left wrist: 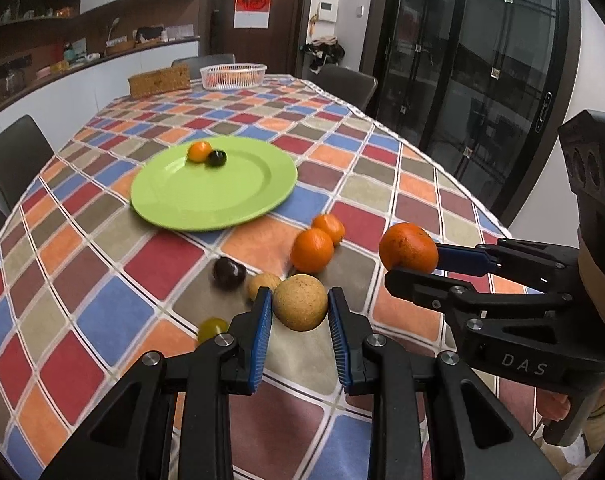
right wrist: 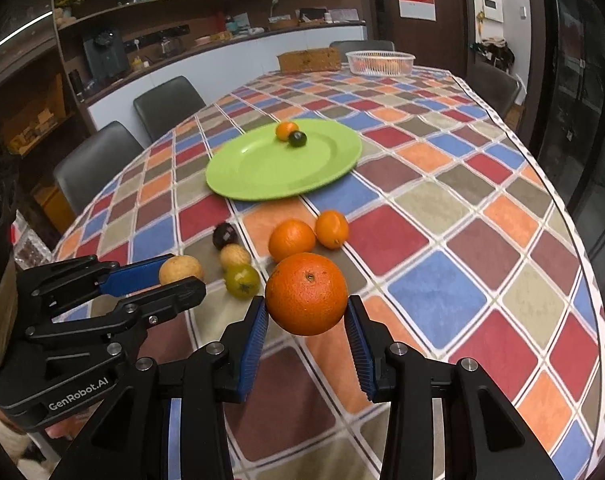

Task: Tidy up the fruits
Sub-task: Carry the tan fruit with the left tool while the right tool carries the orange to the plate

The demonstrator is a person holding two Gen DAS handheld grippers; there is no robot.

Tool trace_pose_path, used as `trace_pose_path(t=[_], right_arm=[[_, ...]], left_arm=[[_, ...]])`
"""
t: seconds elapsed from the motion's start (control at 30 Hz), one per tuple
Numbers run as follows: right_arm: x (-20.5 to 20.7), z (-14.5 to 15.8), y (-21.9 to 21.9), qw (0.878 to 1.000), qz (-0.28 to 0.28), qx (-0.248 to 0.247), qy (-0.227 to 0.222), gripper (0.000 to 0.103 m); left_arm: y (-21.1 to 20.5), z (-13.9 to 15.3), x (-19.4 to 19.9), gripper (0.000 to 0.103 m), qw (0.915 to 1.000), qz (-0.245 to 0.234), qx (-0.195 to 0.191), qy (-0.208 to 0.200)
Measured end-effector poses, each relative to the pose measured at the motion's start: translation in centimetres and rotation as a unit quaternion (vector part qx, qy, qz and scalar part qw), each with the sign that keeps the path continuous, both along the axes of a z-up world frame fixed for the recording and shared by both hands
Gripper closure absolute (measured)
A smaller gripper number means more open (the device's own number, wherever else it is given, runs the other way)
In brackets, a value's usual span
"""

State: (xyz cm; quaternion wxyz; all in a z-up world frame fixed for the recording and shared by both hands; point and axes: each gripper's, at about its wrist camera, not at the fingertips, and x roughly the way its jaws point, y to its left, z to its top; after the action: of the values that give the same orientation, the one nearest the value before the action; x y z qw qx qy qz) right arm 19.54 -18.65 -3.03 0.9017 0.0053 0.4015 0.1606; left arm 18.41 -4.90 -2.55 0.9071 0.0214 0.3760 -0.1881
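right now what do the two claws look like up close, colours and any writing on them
Both are matte black plastic linkages with silver pivot bolts and ribbed blue finger pads. The right claw body reads "DAS" in pale letters; the left claw body reads "GenRobot.AI". No cables show.

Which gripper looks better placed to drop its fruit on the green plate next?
Probably the right gripper: it is shut on the large orange, lifted clear of the cloth. The left gripper brackets the tan fruit, apparently lower. Both face the green plate.

Dark chairs point(right wrist: 168, 98) ring the checkered table point(right wrist: 442, 216); wall shelves point(right wrist: 142, 0) and glass doors point(left wrist: 482, 60) behind.
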Motion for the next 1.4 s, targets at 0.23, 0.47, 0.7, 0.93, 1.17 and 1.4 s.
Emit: trace_pose_path(t=[0.23, 0.47, 0.7, 0.93, 1.17, 1.4], right_arm=[[1.2, 1.9, 1.3, 1.0, 0.01, 0.009, -0.022, 0.062], [2.9, 3.5, 2.7, 0.999, 0.022, 0.006, -0.047, 0.062], [5.8, 4.3, 4.0, 0.998, 0.033, 0.003, -0.048, 0.062], [8.9, 4.0, 4.7, 0.999, 0.034, 0.007, -0.031, 0.062], [11.8, 2.9, 5.2, 0.999, 0.033, 0.0, -0.012, 0.062], [14.9, 1.1, 6.0, 0.999, 0.032, -0.002, 0.038, 0.062]], left_arm=[[1.2, 1.8, 1.0, 0.075, 0.9996, 0.009, 0.006, -0.028], [2.1, 3.2, 2.7, 0.075, 0.9984, 0.019, 0.015, -0.052], [2.9, 3.8, 5.1, 0.075, 0.998, 0.02, 0.019, -0.057], [3.5, 3.7, 8.0, 0.075, 0.9985, 0.017, 0.021, -0.047], [4.3, 2.5, 11.0, 0.075, 0.9996, 0.014, 0.014, -0.018], [5.5, 0.1, 14.2, 0.075, 0.9992, 0.027, 0.013, 0.028]])
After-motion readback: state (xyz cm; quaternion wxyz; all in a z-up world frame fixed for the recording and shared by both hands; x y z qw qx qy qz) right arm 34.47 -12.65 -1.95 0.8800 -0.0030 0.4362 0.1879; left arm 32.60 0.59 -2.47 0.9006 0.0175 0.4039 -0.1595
